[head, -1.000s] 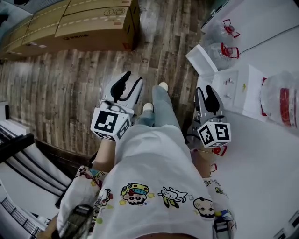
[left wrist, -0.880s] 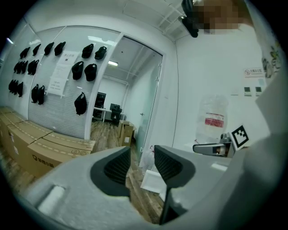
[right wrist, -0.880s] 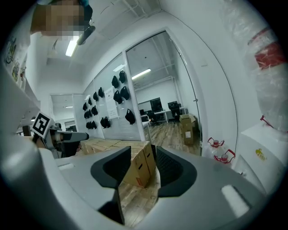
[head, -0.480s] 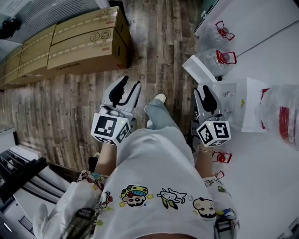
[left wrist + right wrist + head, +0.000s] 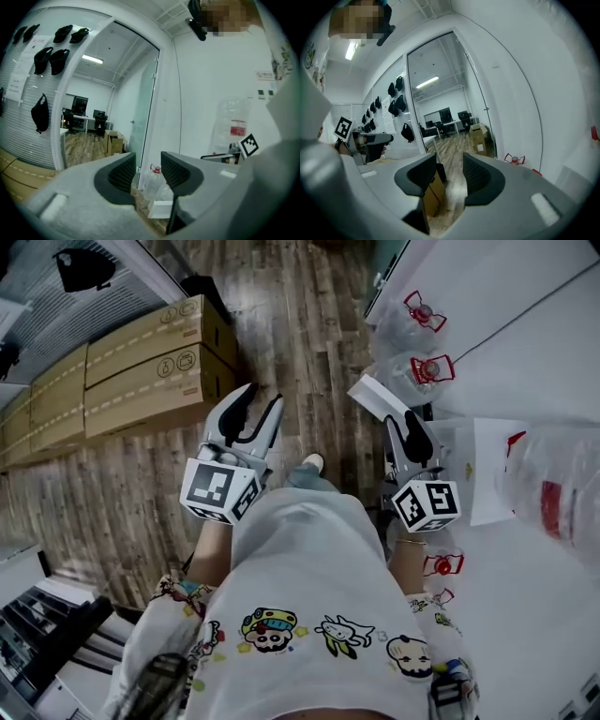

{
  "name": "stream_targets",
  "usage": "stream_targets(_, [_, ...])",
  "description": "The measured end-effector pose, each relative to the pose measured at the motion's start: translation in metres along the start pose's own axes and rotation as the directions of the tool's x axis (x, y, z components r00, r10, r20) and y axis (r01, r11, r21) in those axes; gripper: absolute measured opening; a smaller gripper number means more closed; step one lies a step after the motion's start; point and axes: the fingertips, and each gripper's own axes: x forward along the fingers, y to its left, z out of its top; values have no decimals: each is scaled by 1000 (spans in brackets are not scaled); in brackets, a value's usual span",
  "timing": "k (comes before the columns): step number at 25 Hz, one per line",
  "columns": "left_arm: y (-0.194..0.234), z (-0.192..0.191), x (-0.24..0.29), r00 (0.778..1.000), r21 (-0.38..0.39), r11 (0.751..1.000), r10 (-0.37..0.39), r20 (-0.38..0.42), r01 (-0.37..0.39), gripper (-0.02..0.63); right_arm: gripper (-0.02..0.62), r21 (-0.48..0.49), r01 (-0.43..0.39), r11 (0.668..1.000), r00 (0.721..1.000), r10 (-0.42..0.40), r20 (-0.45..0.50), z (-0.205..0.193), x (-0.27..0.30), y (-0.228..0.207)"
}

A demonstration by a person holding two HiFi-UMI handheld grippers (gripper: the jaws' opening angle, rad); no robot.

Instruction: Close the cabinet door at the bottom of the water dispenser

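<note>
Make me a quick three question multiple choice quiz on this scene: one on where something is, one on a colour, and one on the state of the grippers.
1. Where are the cardboard boxes?
A. On the wooden floor, on the person's left
B. On top of a desk
C. In the person's lap

2. What colour are the handles on the water bottles by the white wall?
A. Blue
B. Red
C. Green

3. How do the left gripper and the right gripper stand?
A. Both shut on a door
B. Both open, nothing between the jaws
C. One open, one shut on a bottle

Answers:
1 A: the head view shows them on the planks at its left.
2 B: both bottles carry red handles.
3 B: each gripper view shows a gap with only background behind it; the right gripper's jaws have just been opening.
</note>
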Motion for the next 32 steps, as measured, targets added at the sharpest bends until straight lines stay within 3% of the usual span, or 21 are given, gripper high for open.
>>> stream_targets(7, [-14,14,62,986,23,986,-165,-17,165,161,172,10,141,990,989,-142,35,15,-5,-33])
stream_targets(11, [-42,17,94,956,43,955,-290,-53,292,161,172,50,249,967,967,-252,51,15,-29,-54])
stream_targets(13, [-56,17,110,929,54,929,-362,-80,367,161,172,80,315,946,946,-320,57,12,-40,-61])
stream_targets(18, [-95,17,151,830,69,832,-538,-149,551,161,172,157,474,867,869,-489,76,8,-68,-77])
stream_targets(24, [-150,19,196,677,82,678,-702,-221,730,161,172,249,637,729,740,-669,69,0,-104,-92])
stream_targets(30, [-180,5,209,524,62,529,-805,-280,846,161,172,309,754,579,596,-802,48,-16,-128,-86])
stream_targets(32, [-185,-2,209,487,60,493,-821,-298,868,161,172,321,775,544,561,-826,46,-20,-133,-83])
